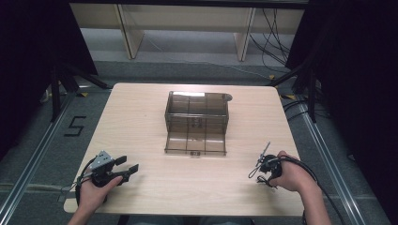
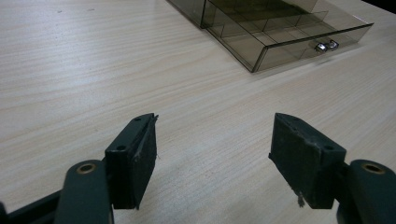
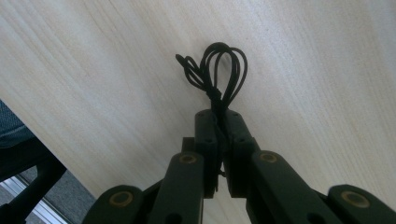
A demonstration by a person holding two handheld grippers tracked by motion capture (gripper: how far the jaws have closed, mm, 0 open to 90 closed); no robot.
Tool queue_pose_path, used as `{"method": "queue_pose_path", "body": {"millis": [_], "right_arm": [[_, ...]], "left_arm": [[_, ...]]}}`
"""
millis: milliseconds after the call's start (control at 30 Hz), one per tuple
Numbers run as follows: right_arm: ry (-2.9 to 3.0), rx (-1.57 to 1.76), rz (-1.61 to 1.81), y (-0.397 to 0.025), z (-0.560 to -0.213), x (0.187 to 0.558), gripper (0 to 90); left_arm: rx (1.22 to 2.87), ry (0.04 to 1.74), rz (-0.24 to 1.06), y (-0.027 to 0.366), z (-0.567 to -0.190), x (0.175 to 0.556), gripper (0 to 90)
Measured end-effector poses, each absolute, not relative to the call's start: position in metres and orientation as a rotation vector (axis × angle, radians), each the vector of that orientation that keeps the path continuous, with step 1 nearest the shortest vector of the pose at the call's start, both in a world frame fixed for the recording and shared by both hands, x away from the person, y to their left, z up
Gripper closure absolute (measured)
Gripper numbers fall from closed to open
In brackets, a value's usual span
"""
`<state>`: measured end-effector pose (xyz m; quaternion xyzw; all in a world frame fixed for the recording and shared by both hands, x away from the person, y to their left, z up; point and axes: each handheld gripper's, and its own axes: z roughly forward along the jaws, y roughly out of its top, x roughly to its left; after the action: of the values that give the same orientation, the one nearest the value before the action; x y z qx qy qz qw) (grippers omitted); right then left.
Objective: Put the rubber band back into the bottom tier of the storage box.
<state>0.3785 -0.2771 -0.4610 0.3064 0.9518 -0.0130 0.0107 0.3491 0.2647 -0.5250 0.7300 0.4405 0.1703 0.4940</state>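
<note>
My right gripper (image 3: 219,140) is clamped on a coiled black cord (image 3: 217,70), held just over the table (image 1: 141,117). My left gripper (image 2: 215,158) hangs with jaws apart, holding nothing. The box (image 1: 197,123) lies open mid-table, its compartments apparently unfilled; I judge stowing the cord remains.

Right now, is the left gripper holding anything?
No. In the left gripper view the left gripper has its jaws wide apart, with bare table between them.
</note>
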Motion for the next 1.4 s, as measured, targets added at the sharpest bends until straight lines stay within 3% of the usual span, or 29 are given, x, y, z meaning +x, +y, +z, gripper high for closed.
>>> {"method": "queue_pose_path", "body": {"millis": [1400], "right_arm": [[2.933, 0.878, 0.033, -0.239, -0.419, 0.392, 86.5]], "left_arm": [[1.787, 1.067, 0.426, 0.264, -0.524, 0.348, 31.2]]}}
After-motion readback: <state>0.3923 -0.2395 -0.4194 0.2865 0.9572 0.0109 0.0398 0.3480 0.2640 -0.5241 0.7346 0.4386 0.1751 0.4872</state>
